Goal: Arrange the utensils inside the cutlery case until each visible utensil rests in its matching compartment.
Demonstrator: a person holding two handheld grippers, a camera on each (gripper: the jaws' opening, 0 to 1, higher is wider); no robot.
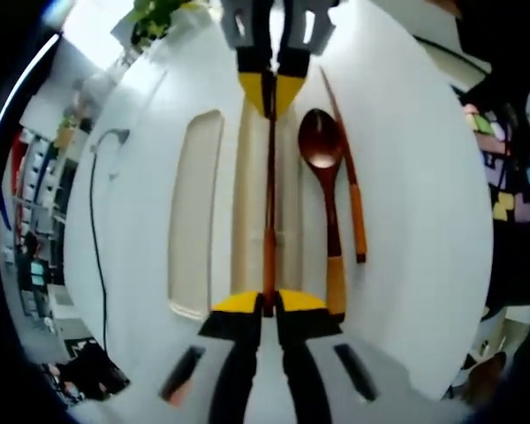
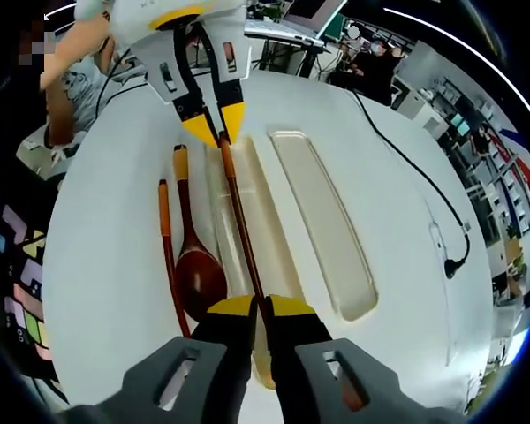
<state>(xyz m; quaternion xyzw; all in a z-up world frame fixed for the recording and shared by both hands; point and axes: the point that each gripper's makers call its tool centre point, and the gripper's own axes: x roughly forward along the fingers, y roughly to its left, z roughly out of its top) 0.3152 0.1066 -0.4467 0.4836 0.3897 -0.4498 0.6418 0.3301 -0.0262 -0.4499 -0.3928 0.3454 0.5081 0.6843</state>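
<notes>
A dark brown chopstick (image 1: 269,203) with an orange end is held lengthwise over the narrow clear cutlery case (image 1: 246,203). My left gripper (image 1: 269,305) is shut on its orange end. My right gripper (image 2: 258,309) is shut on its thin end, and the chopstick (image 2: 238,208) runs up from there to the left gripper (image 2: 214,128). The right gripper (image 1: 270,88) comes in from the top of the left gripper view. A brown wooden spoon (image 1: 325,168) lies on the table beside the case, and a second chopstick (image 1: 352,190) lies just past it. From the right gripper the spoon (image 2: 199,274) and second chopstick (image 2: 166,252) lie left of the case (image 2: 265,221).
A cream oblong tray or lid (image 1: 194,212) lies on the case's other side, also seen as the lid (image 2: 322,221). A black cable (image 2: 406,159) crosses the white round table (image 2: 115,291) to a plug (image 2: 455,261). A person (image 2: 71,62) stands past the far edge.
</notes>
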